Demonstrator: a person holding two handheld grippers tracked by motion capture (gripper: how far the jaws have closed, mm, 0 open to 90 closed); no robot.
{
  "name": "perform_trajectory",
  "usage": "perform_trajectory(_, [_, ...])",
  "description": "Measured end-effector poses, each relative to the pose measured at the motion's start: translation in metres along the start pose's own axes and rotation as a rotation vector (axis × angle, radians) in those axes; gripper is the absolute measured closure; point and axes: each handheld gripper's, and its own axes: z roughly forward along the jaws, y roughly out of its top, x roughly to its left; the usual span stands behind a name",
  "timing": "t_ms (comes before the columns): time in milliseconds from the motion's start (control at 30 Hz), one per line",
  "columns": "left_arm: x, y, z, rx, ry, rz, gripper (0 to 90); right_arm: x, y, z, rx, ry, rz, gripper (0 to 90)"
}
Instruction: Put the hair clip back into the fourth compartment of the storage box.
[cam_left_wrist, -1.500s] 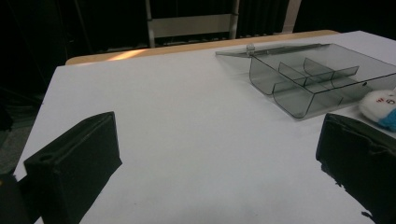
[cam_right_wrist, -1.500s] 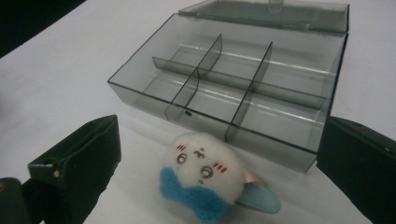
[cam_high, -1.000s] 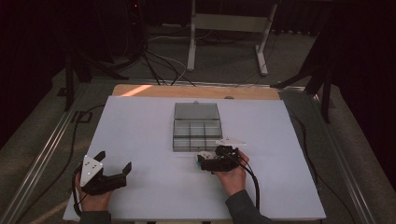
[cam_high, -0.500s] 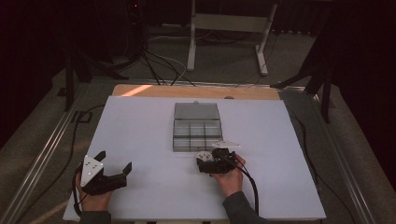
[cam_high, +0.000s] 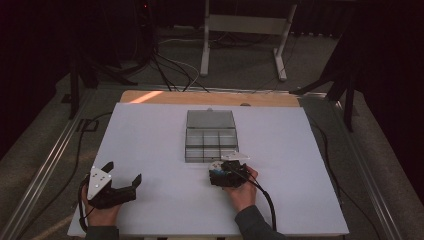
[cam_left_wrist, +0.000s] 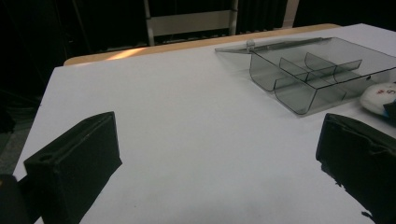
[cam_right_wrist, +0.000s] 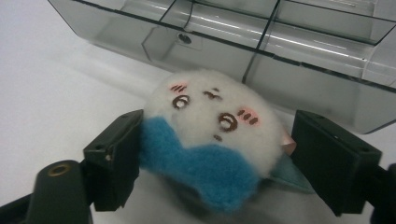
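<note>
White plush toy (cam_right_wrist: 212, 140) between right claw (cam_right_wrist: 224, 158) jaws, contact unclear, lower part hidden

Black grippers (cam_high: 122, 182), seemingly dark sleeves (cam_high: 255, 222).

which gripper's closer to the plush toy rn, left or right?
Right. The right gripper has its jaws on either side of the plush toy, just in front of the clear divided box. The left gripper sits open, well off to the toy's left, at the table's near-left edge.
</note>
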Motion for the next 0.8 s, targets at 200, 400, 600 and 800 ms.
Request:
perform_trajectory(200, [0.000,0.000,0.000,-0.001,0.003,-0.001,0.7,0.002,0.000,-0.002,-0.009,-0.002,-0.033,27.9])
perform_trajectory(400, [0.000,0.000,0.000,0.001,0.002,0.001,0.7,0.002,0.000,-0.004,-0.013,0.010,-0.047,32.3])
perform_trajectory(600, [0.000,0.000,0.000,0.001,0.003,0.000,0.7,0.003,-0.001,-0.007,-0.013,0.014,-0.056,33.4])
perform_trajectory(800, [0.000,0.000,0.000,0.000,0.001,0.001,0.7,0.003,0.000,-0.013,-0.021,0.027,-0.061,34.4])
